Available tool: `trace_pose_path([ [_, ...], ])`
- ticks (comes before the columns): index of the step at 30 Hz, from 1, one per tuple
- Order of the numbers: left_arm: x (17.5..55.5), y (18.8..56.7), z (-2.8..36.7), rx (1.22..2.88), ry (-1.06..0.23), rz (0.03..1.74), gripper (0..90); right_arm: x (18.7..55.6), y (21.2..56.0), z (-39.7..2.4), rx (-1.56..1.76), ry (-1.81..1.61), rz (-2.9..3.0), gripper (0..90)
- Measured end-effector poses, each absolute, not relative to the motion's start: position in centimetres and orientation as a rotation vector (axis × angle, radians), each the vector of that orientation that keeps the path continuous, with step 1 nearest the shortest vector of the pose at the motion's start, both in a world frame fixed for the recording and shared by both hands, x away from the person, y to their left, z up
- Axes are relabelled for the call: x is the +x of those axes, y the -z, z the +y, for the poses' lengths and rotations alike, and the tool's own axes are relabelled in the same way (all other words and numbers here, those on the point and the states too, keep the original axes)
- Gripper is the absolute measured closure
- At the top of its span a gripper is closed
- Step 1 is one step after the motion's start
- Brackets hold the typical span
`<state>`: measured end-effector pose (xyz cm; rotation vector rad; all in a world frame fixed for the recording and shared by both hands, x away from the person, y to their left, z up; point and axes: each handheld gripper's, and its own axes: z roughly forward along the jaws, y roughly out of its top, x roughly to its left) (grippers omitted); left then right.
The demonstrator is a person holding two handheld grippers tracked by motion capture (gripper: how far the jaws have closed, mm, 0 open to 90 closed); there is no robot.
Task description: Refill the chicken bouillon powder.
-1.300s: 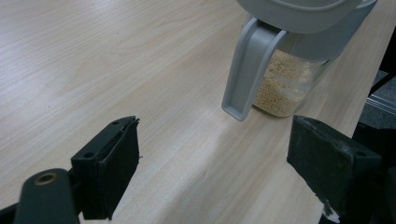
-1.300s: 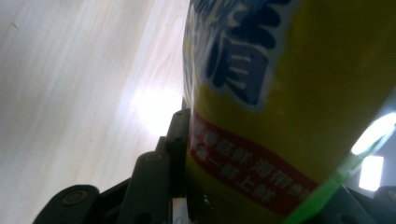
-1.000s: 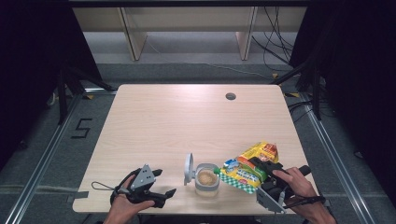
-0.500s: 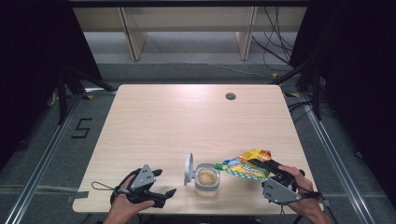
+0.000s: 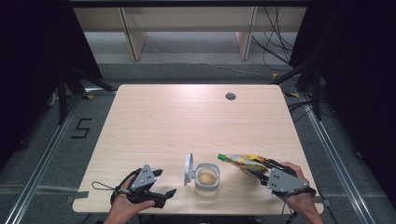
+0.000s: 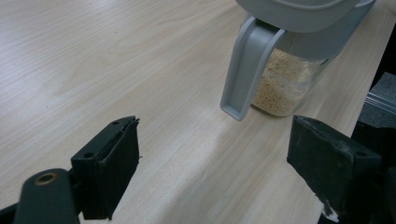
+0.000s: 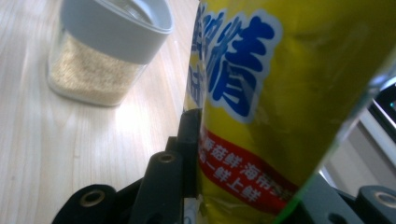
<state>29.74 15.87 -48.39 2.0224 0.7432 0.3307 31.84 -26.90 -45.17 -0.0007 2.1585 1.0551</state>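
Yellow seasoning pouch is sitting clamped in the right gripper, near the tabletop's front edge toward its right corner, lying nearly level with its green-tipped end pointing at the jar. In the right gripper view the pouch is standing between the black jaws, pressed against the left one, blue characters and a red band showing on its face. Right jaws have just been closing, with the pouch between them. Jar is standing on the tabletop close to the front edge, about mid-width, between the two hands; pouch tip is near its rim but apart from it. It is a clear container with a grey collar, holding pale fine grains roughly to the collar. Its grey lid is flipped open and standing upright on the side facing the left gripper. Left gripper is resting on the tabletop near the front-left corner, jaws spread wide, nothing between them; in the left gripper view bare wood is showing between the pads and the jar is just beyond, its lid latch hanging down the jar's side. Round hole is sitting in the tabletop near the far edge, right of centre.
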Motion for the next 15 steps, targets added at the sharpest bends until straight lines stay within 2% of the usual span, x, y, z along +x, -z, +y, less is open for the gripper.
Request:
trace_pose_path([
  [15, 29.7, 48.3, 15.9, 2.027, -0.328, 0.748, 16.0, 33.6, 46.2, -28.3, 0.268, -1.259, 2.120, 76.0],
])
